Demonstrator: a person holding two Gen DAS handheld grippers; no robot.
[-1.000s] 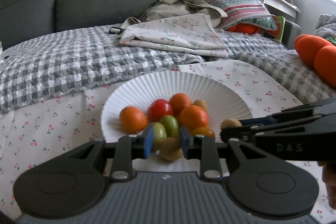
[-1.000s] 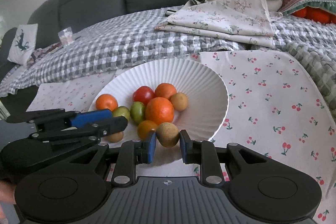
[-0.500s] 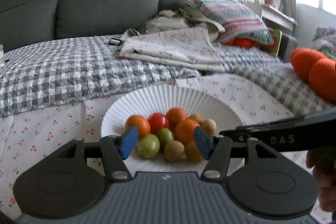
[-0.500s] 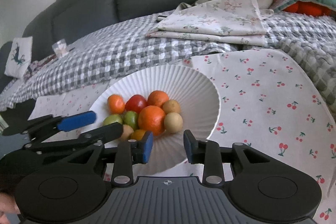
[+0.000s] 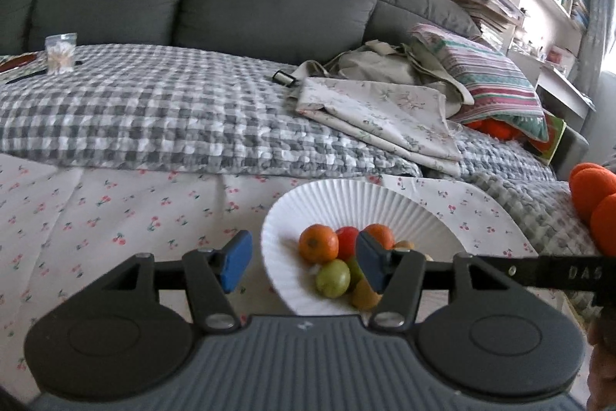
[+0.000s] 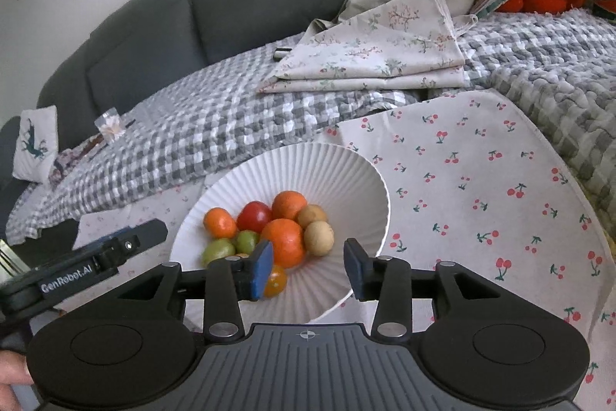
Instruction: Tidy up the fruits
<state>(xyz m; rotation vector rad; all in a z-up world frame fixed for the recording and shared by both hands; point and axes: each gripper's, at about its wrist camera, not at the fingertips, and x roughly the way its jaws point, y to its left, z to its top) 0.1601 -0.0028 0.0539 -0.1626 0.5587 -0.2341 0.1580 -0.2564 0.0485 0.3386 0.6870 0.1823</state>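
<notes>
The right gripper (image 6: 308, 266) is hanging over the near rim of the white ribbed bowl (image 6: 346, 176), its blue-padded jaws spread apart and gripping nothing. At its nine o'clock, the left gripper (image 5: 302, 266) is likewise sitting with jaws wide apart and empty, one pad outside the bowl's left rim and the other over the fruit. The fruits are lying heaped in the bowl: a large orange (image 6: 284, 241) in the middle, a tan round fruit (image 6: 318, 237) touching it at three o'clock, two green ones (image 6: 218, 251) at nine o'clock, a red tomato (image 6: 254, 216) at eleven. The bowl is resting on a cherry-print cloth (image 6: 481, 180). Farther back, at twelve o'clock, a folded floral sheet (image 6: 369, 60) is lying on a grey checked blanket (image 6: 192, 126).
</notes>
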